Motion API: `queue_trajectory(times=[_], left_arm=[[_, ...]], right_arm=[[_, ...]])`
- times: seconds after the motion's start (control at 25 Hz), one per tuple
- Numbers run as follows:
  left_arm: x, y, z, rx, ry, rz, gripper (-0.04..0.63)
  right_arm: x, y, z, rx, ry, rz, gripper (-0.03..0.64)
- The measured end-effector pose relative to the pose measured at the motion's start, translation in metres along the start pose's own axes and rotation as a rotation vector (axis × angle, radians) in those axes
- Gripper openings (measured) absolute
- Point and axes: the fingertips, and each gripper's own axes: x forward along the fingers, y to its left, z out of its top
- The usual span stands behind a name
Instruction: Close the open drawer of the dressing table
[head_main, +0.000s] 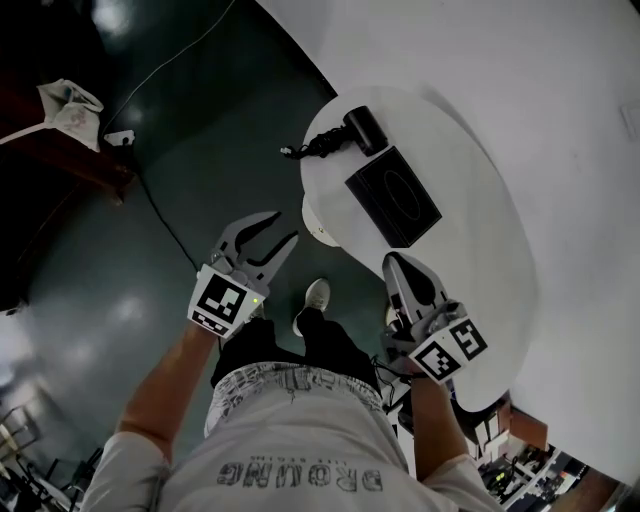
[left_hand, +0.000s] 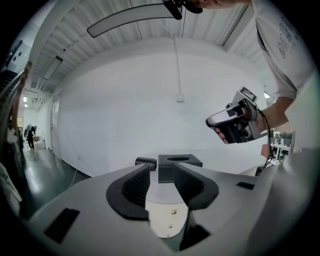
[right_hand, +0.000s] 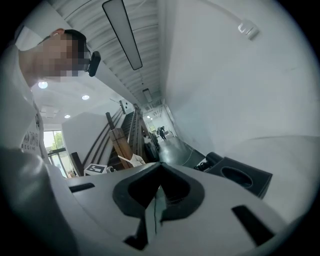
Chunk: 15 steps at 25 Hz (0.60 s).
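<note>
While a square black box (head_main: 393, 196) tops the oval counter (head_main: 480, 215), left tool (head_main: 283, 227) gapes empty at eight o'clock, right tool (head_main: 394, 262) clenched.

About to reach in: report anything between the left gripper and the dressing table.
Nothing visible: only dark floor separates the left gripper from the dressing table. The black box sits on top.

The white worktop (head_main: 470, 180) is looking smooth and matt. The black box (head_main: 393, 197) on it is showing a dull, matt finish. The dark floor (head_main: 120, 290) is gleaming glossily, reflecting lights. The left tool (head_main: 284, 226) and right tool (head_main: 393, 260) are appearing as matt grey plastic, with ribbed black pads (left_hand: 135, 186). The person's shirt (head_main: 300, 440) is looking like soft printed cloth.
</note>
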Motion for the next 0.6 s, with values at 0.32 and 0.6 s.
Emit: queue_trajectory(times=[0.32,0.6], left_arm=[[-0.025,-0.002,0.057,0.020,-0.056,0.047,0.161],[-0.038,-0.005,0.104,0.049,-0.104,0.066,0.158]], right_arm=[[-0.003,0.017,0.025,-0.025,-0.042,0.022,0.008],[-0.003,0.026,0.049,-0.042,-0.103,0.034,0.008]])
